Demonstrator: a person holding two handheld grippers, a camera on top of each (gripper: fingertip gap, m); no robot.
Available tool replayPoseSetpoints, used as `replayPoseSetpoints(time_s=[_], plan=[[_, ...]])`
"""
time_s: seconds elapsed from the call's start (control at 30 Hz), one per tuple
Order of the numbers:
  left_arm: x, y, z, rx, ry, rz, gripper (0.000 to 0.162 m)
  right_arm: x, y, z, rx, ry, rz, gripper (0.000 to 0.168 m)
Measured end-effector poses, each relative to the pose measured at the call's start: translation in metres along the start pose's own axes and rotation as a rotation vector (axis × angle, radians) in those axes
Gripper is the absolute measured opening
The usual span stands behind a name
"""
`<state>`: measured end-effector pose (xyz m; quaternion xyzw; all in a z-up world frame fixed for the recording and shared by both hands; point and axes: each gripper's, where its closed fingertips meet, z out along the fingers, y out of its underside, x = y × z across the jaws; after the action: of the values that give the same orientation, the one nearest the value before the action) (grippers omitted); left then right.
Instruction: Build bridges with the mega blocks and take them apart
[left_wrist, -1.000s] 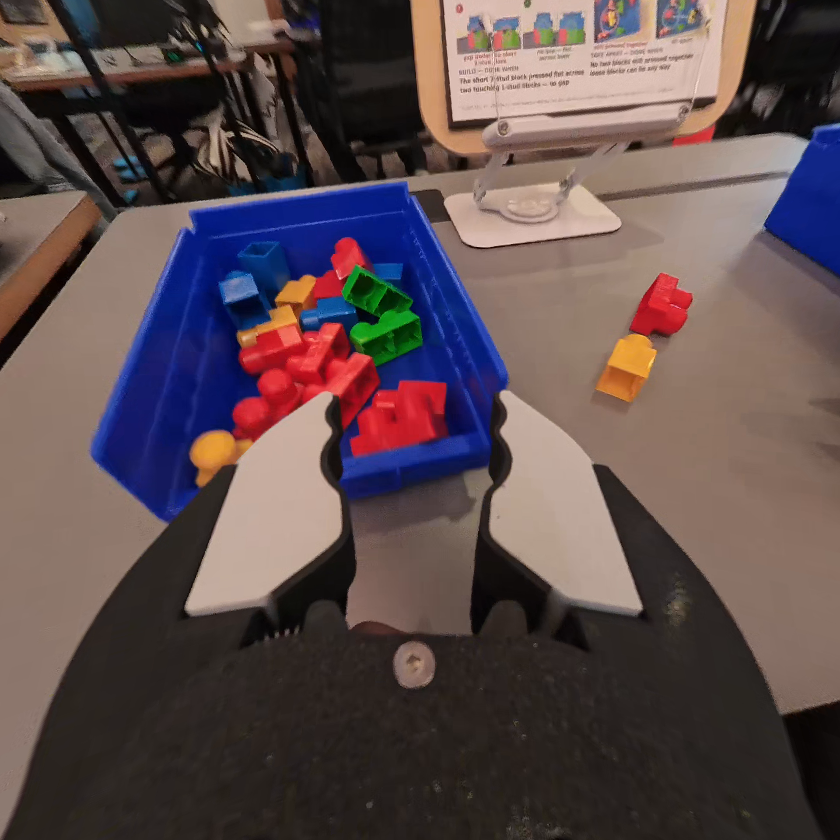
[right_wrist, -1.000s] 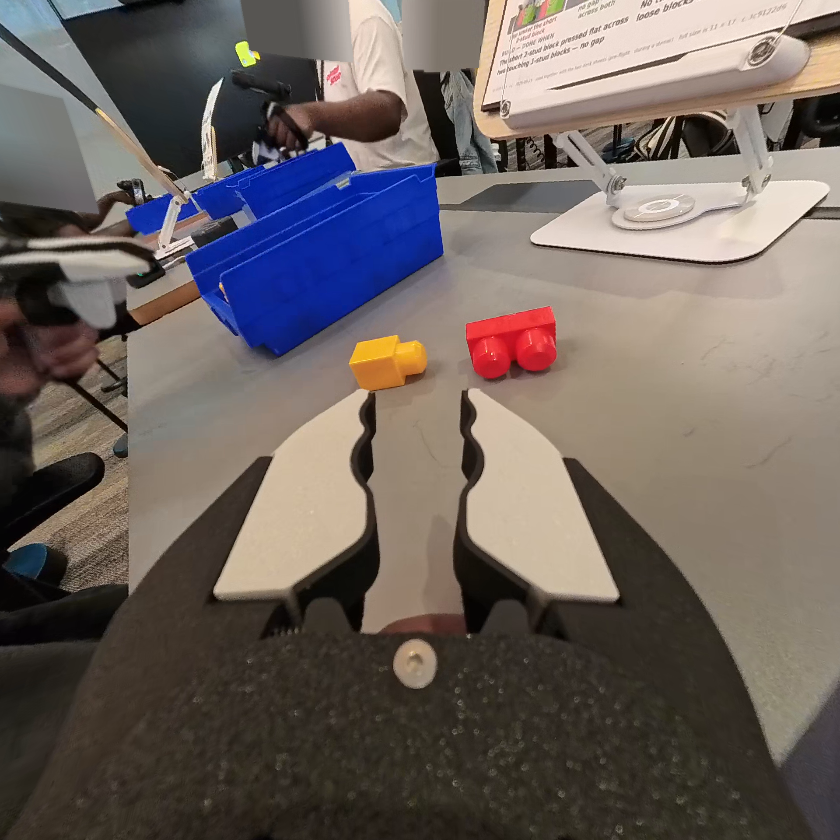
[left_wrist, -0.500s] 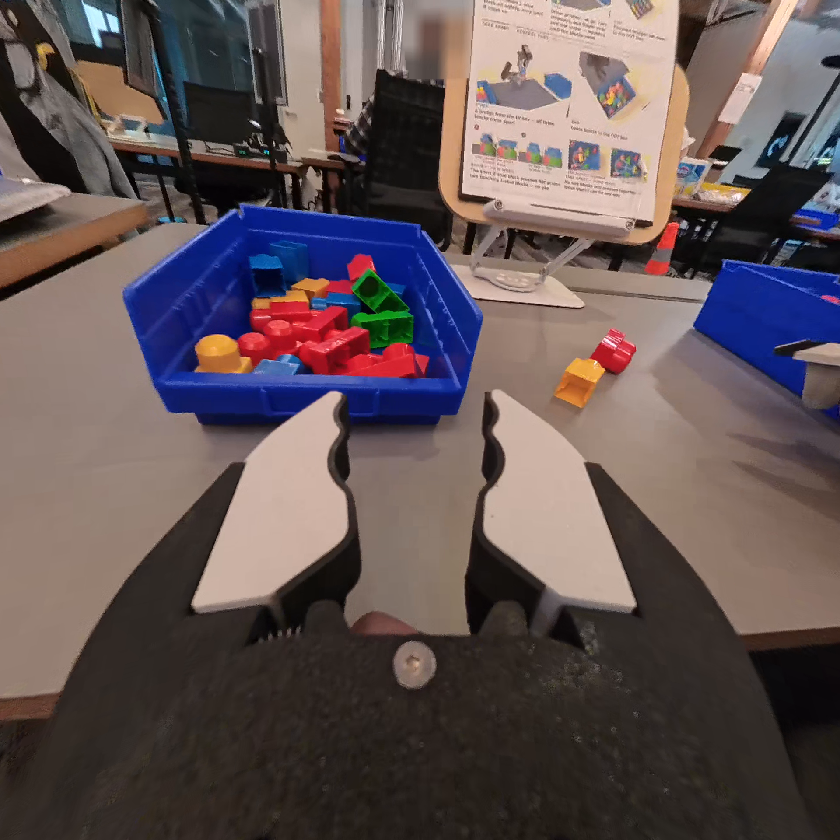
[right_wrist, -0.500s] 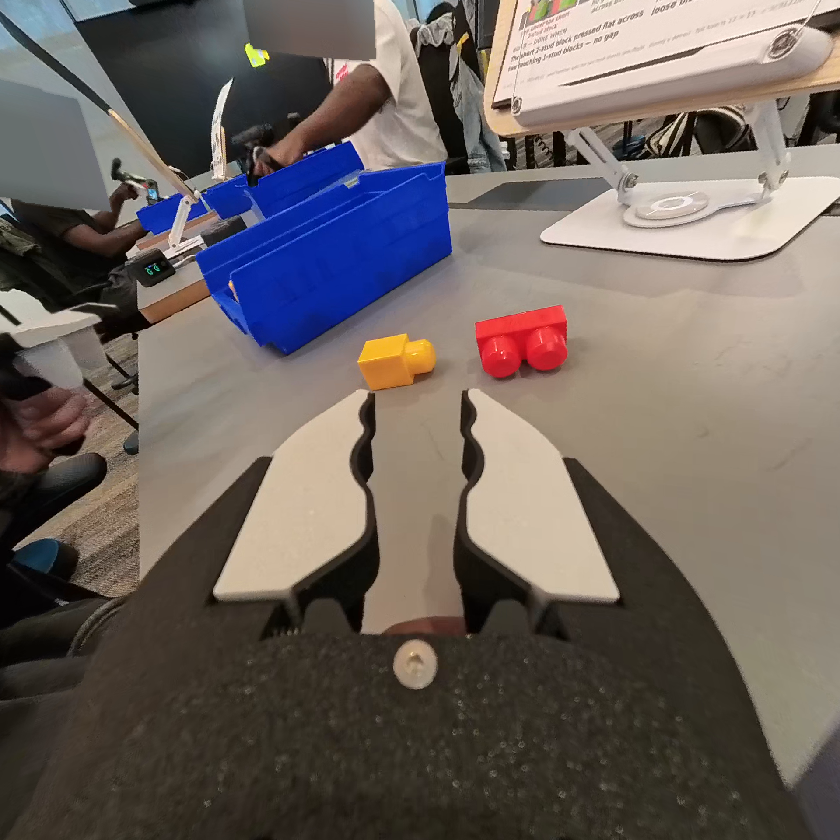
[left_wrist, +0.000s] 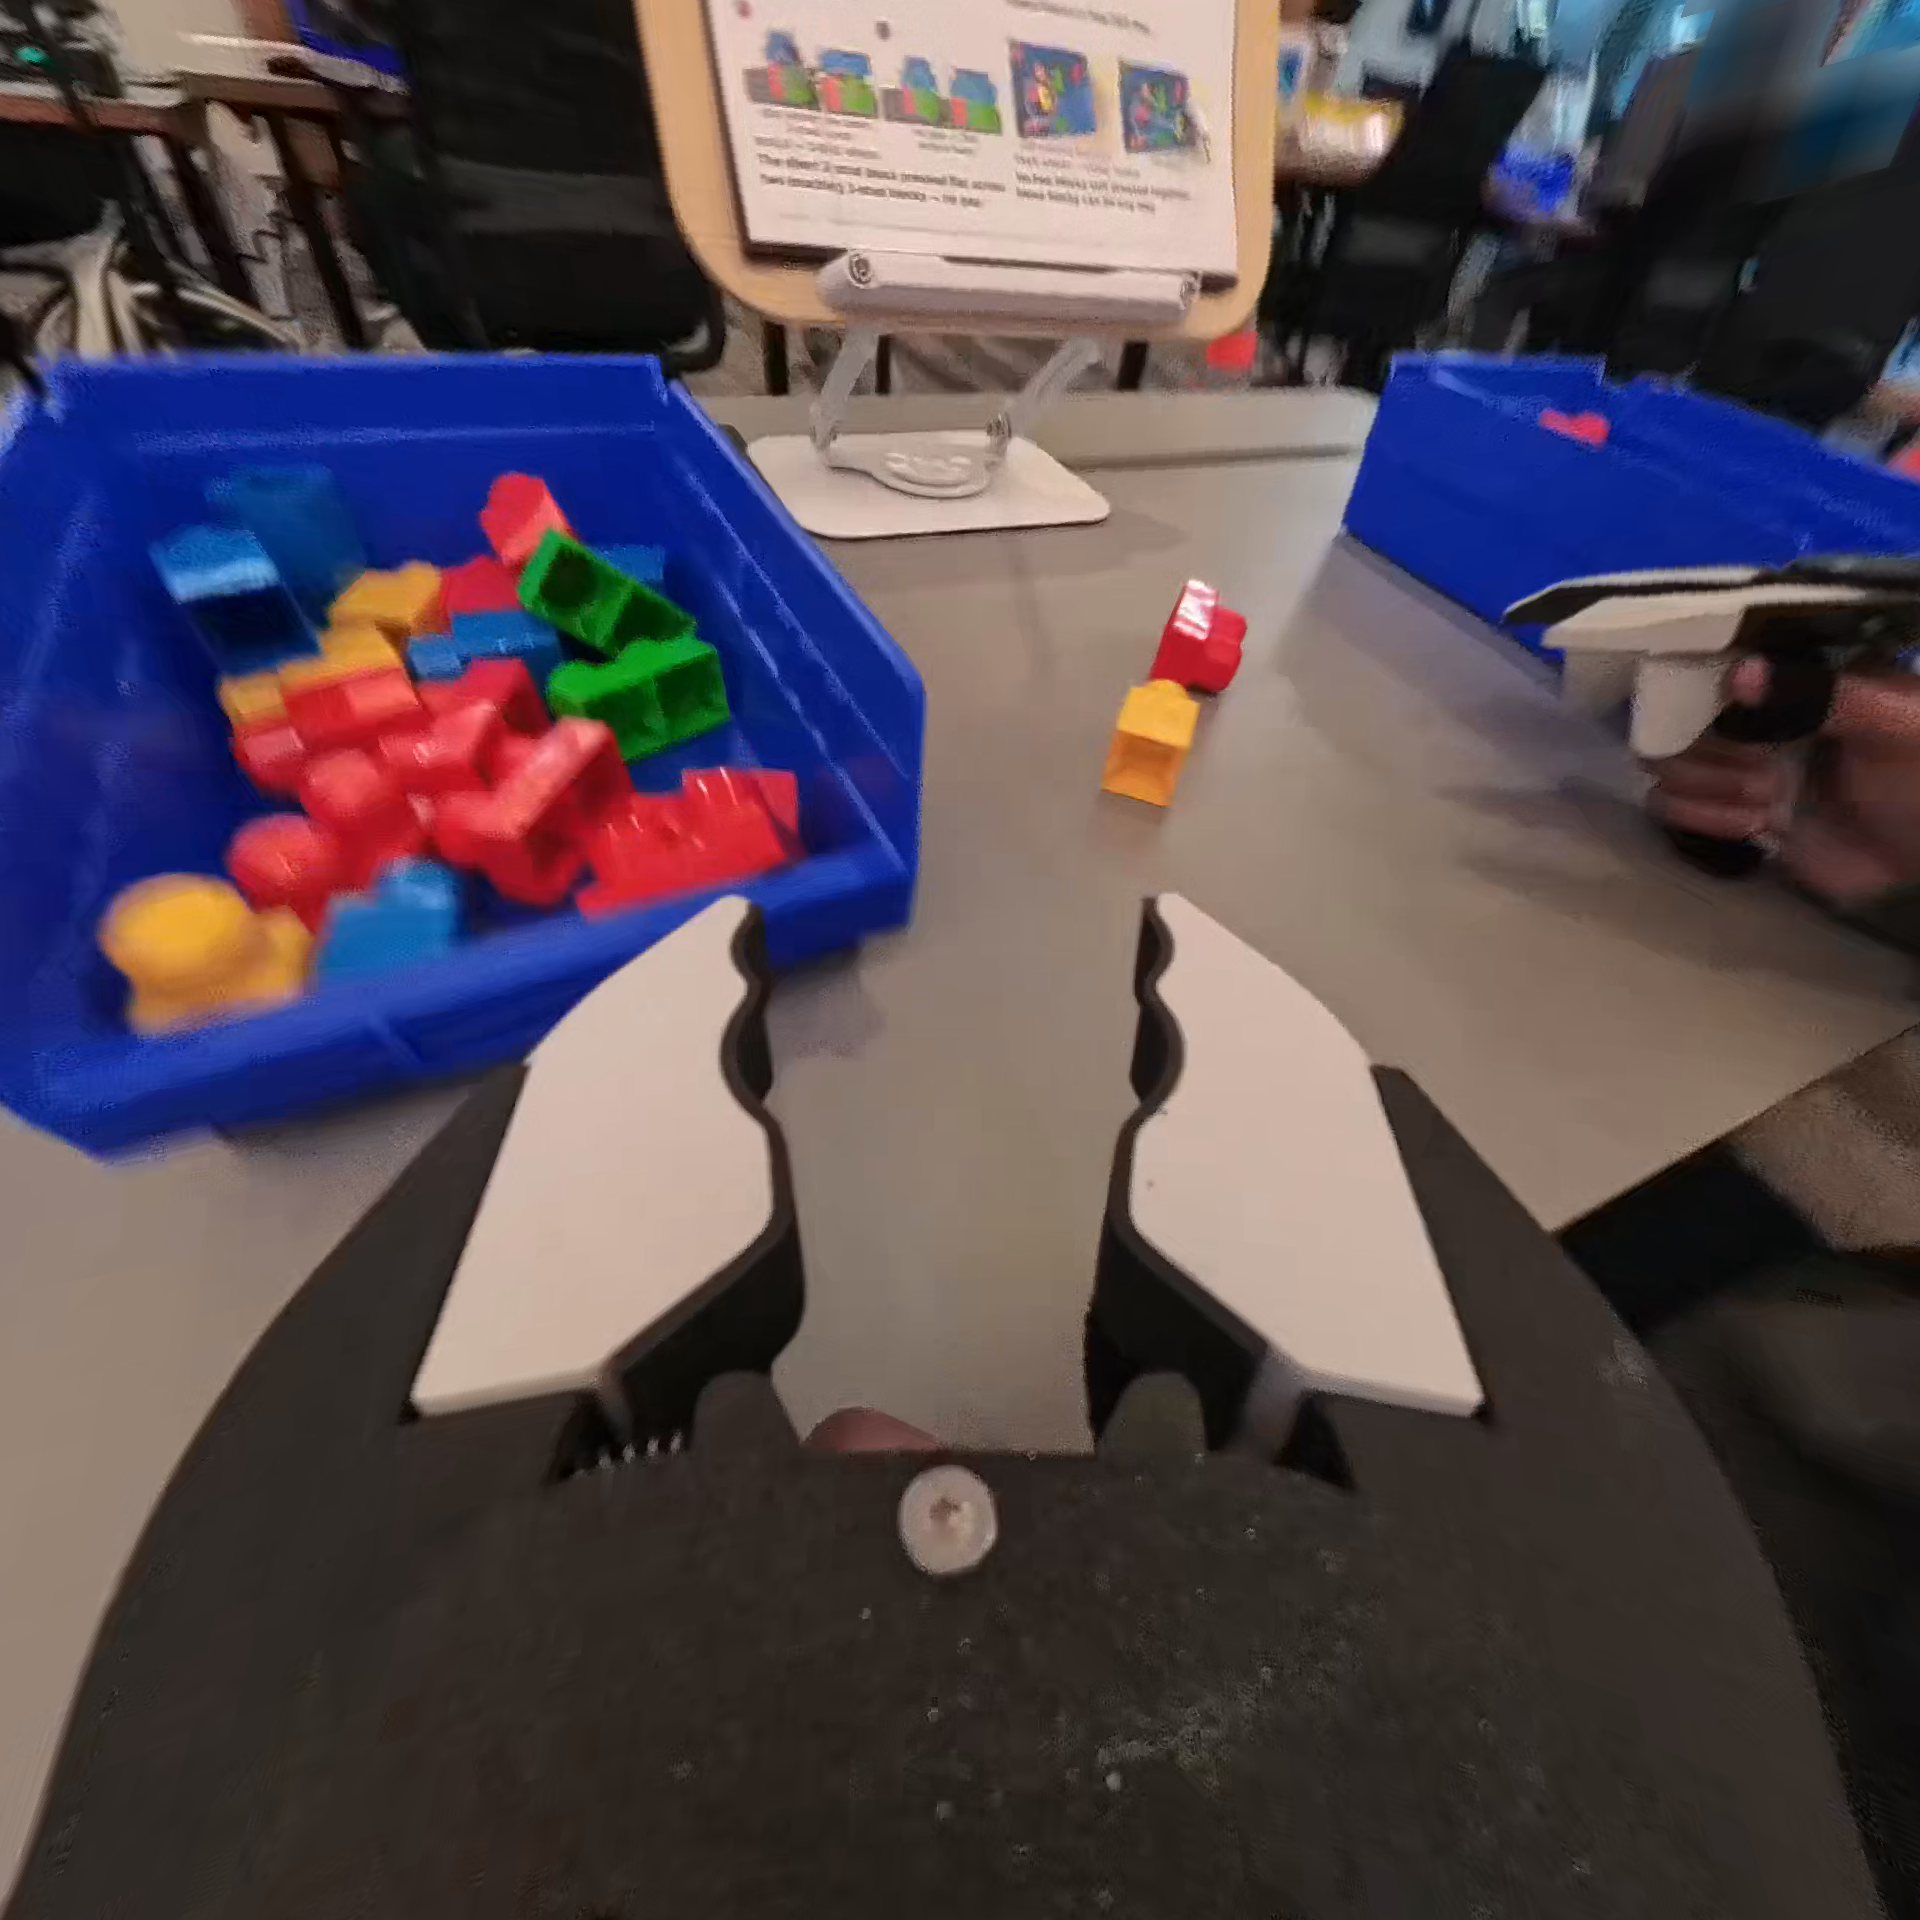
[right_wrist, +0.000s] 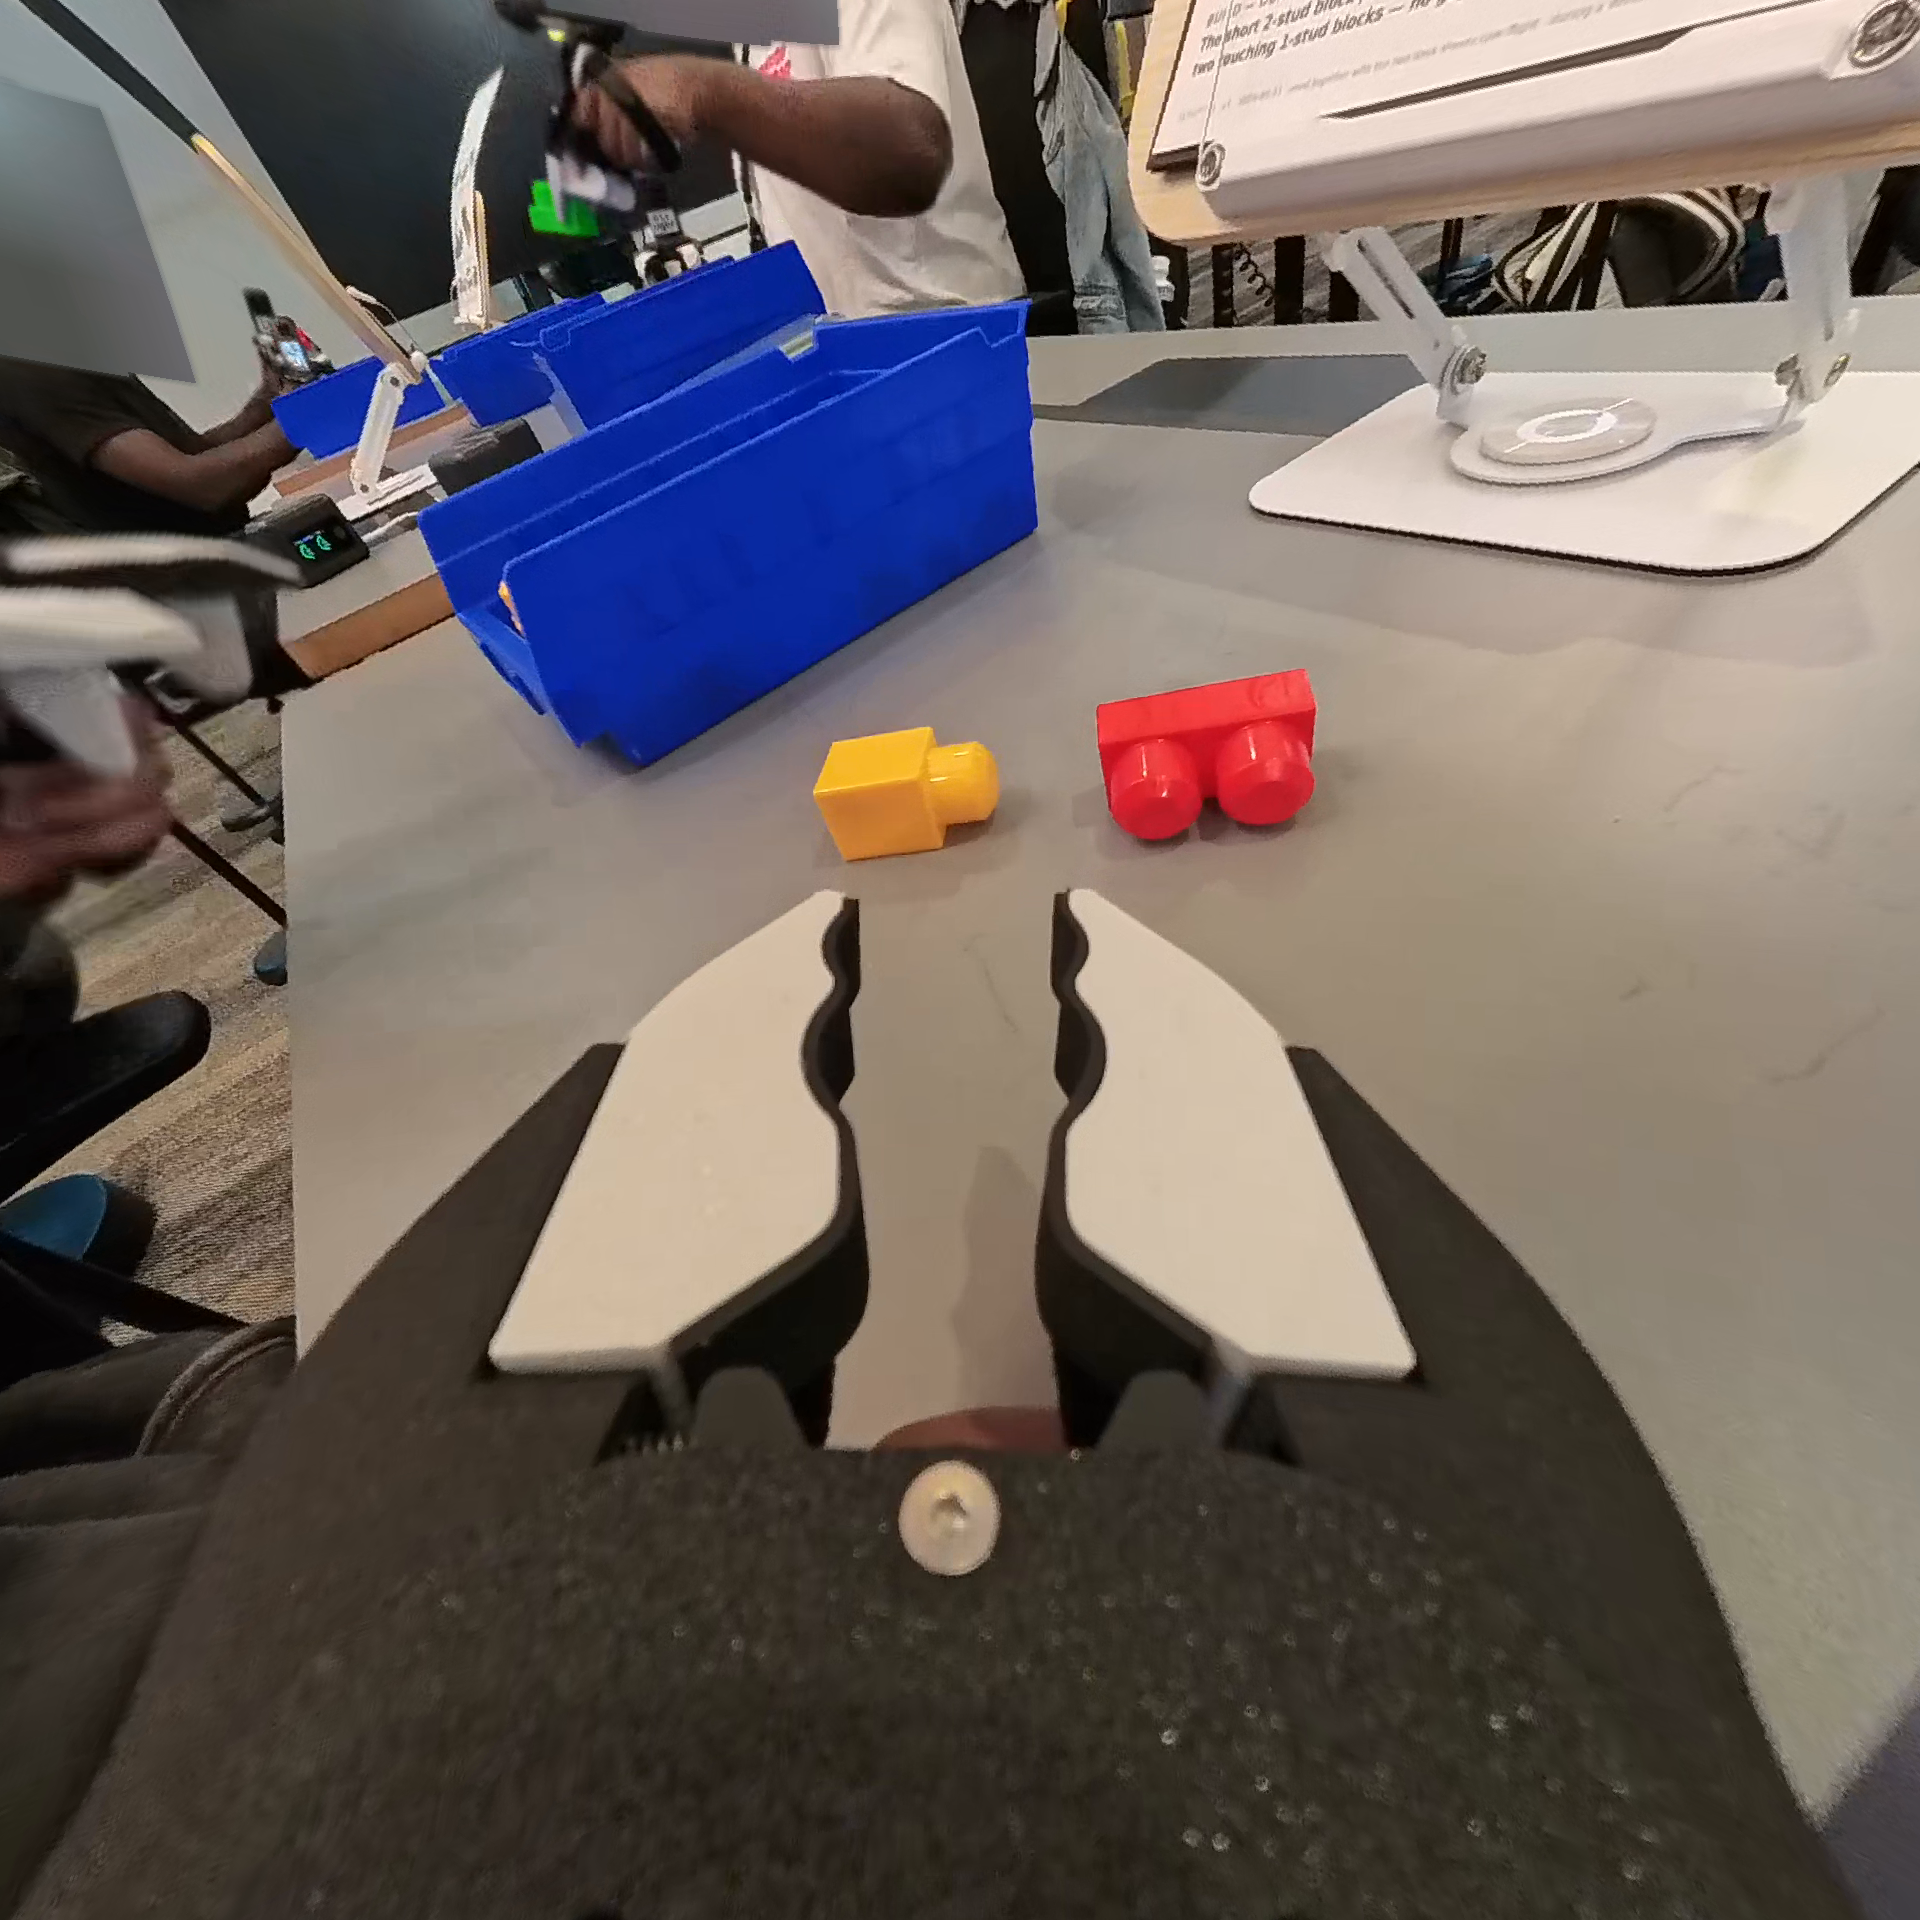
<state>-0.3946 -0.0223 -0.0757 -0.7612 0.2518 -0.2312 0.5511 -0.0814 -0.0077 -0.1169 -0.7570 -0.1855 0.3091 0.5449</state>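
Blocks (right_wrist: 904, 790) lie ahead; both grippers (right_wrist: 956, 914) gape level.

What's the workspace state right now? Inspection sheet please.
Surface: grey table, bare between the blocks and both claws.
Job's things: yellow one-stud block and red two-stud block lie on their sides, apart; blue bin holds mixed red, blue, green, yellow blocks.
Clutter: second blue bin; instruction board on white stand.
Grippers: left claw open, empty; right claw open, empty, short of the loose blocks.
Cables: nothing seen.
Surroundings: people at neighbouring tables; more blue bins there.
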Motion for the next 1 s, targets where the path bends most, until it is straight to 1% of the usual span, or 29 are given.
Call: replayPoseSetpoints(time_s=[0.03,0.07,0.13,0.2,0.33,0.43,0.53,0.6,0.67,0.77,0.8,0.83,0.87,0.97,1.0], plan=[[-0.009,-0.018,0.005,-0.031,0.019,0.09,0.068,0.0,0.0,0.0,0.001,-0.004,0.001,0.035],[-0.02,-0.037,0.012,-0.069,0.042,0.197,0.065,-0.001,0.0,0.0,0.002,-0.012,0.004,0.035],[-0.057,-0.072,0.034,-0.167,0.01,0.394,0.059,-0.002,0.0,0.002,0.0,-0.026,0.011,0.035],[-0.091,-0.085,0.064,-0.343,0.039,0.536,0.058,-0.002,-0.001,0.002,-0.001,-0.038,0.018,0.036],[-0.164,-0.079,0.119,-0.723,0.055,0.778,0.061,-0.001,-0.002,0.001,0.011,-0.048,0.039,0.036],[-0.195,-0.063,0.143,-0.929,0.152,0.827,0.061,0.001,-0.005,-0.002,0.035,-0.049,0.058,0.037],[-0.217,-0.043,0.16,-1.078,0.223,0.857,0.06,0.003,-0.006,-0.003,0.052,-0.052,0.083,0.037],[-0.233,-0.033,0.17,-1.135,0.234,0.864,0.062,0.004,-0.007,-0.004,0.059,-0.053,0.096,0.037],[-0.245,-0.024,0.174,-1.196,0.25,0.827,0.065,0.004,-0.007,-0.004,0.059,-0.056,0.103,0.037],[-0.259,-0.011,0.179,-1.245,0.258,0.78,0.066,0.004,-0.006,-0.004,0.056,-0.055,0.101,0.037],[-0.263,-0.008,0.183,-1.242,0.24,0.798,0.072,0.004,-0.006,-0.004,0.055,-0.055,0.101,0.037],[-0.265,-0.008,0.188,-1.223,0.227,0.837,0.074,0.004,-0.006,-0.004,0.053,-0.056,0.102,0.037],[-0.265,-0.008,0.19,-1.223,0.224,0.86,0.067,0.005,-0.006,-0.003,0.05,-0.056,0.105,0.037],[-0.265,-0.007,0.19,-1.221,0.204,0.934,0.055,0.005,-0.006,-0.004,0.051,-0.06,0.111,0.037],[-0.265,-0.006,0.189,-1.217,0.201,0.945,0.055,0.005,-0.006,-0.004,0.055,-0.06,0.11,0.037]])
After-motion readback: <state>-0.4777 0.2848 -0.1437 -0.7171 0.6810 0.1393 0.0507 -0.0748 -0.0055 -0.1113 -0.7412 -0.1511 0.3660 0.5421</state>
